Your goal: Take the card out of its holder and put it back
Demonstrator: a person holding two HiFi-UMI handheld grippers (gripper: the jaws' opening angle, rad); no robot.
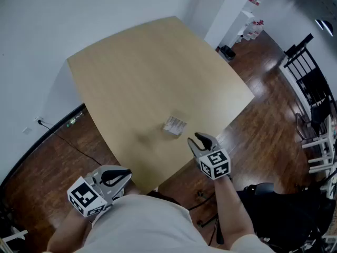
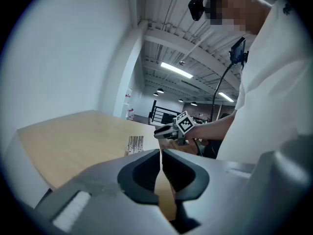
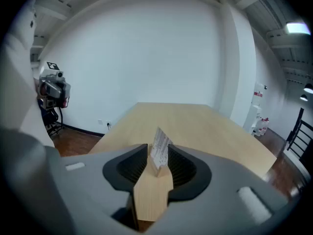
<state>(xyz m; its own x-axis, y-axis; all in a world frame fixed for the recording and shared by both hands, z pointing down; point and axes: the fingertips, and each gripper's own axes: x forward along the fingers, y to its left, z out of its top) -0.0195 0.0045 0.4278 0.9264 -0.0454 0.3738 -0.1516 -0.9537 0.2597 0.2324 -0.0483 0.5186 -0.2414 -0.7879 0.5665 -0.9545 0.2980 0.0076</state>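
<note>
Just ahead of the open right tool (image 1: 198, 139), apart: the card (image 1: 175, 125).

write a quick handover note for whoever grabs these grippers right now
Left gripper: shut, empty, held low by the body, off the table.
Right gripper: open, empty, at the table's near edge, aimed at the card but short of it.
Card: upright in its holder on the table.
Done: nothing visible; card not out yet.
Left: grip the card, lift it out, slot it back.
</note>
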